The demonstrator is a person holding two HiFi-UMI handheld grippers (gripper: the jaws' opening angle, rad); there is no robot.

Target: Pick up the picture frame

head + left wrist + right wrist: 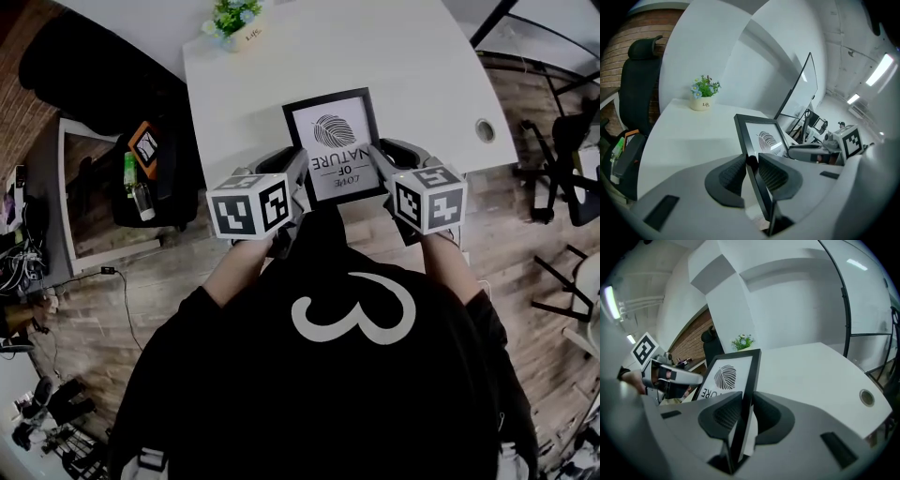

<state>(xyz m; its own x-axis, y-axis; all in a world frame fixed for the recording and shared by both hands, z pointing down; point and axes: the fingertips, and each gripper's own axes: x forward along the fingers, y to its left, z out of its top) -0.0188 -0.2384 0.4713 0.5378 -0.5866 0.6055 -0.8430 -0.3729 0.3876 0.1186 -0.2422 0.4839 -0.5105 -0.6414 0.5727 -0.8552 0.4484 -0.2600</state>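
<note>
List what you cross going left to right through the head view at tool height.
green-capped bottle → left tool → picture frame → right tool → cable hole

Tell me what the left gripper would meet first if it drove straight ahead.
The left gripper is shut on the black rectangular picture frame, so nothing comes before that; beyond it, probably the white tabletop, though depth is unclear.
</note>
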